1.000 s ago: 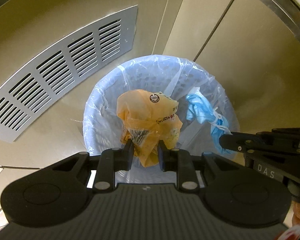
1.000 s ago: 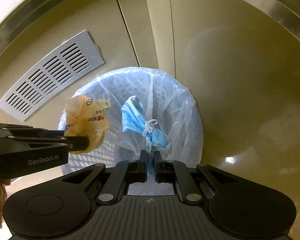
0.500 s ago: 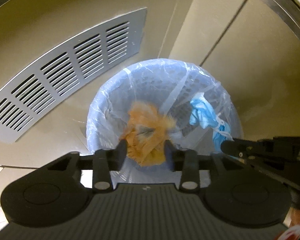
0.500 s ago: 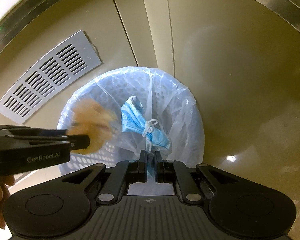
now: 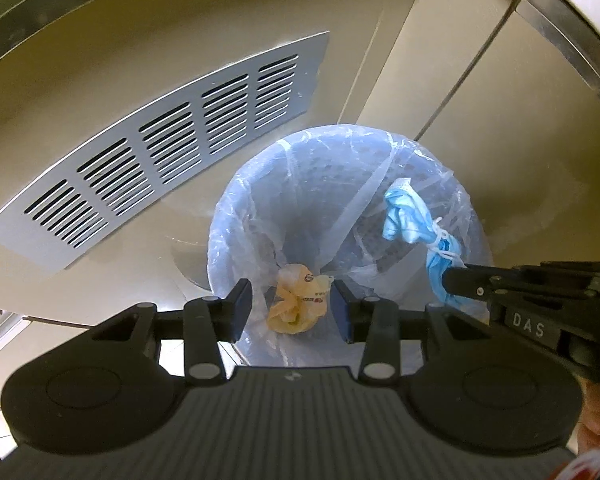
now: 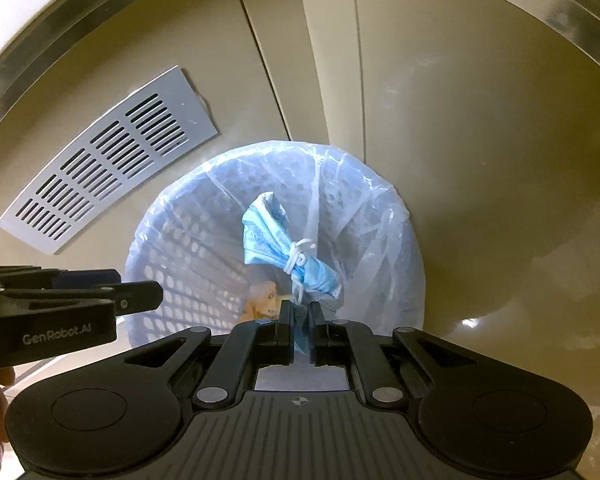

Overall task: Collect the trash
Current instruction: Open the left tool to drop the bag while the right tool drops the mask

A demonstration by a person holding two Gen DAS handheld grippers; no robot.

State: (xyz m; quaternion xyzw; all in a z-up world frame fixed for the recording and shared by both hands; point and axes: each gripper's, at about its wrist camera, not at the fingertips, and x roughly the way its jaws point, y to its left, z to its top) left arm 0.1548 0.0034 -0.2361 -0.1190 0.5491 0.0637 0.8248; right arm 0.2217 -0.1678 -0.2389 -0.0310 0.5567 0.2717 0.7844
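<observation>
Your left tool point(image 5: 291, 309) hangs spread, its wrapper point(image 5: 298, 304) already in the bin point(image 5: 236, 216); your right tool point(image 6: 299, 330) pinches the mask point(image 6: 278, 236): release next.

A lined waste basket point(image 5: 260, 216) stands on the floor, with a slotted vent grille point(image 5: 168, 148) on the wall behind and to its left. A crumpled wrapper point(image 5: 298, 305) lies in the bottom of the basket. Above the opening, the left gripper point(image 5: 292, 310) sits over the wrapper, apart from it. Beside it, the right gripper point(image 6: 299, 334) pinches a bundled face mask point(image 6: 278, 240) hanging over the basket's right half.
</observation>
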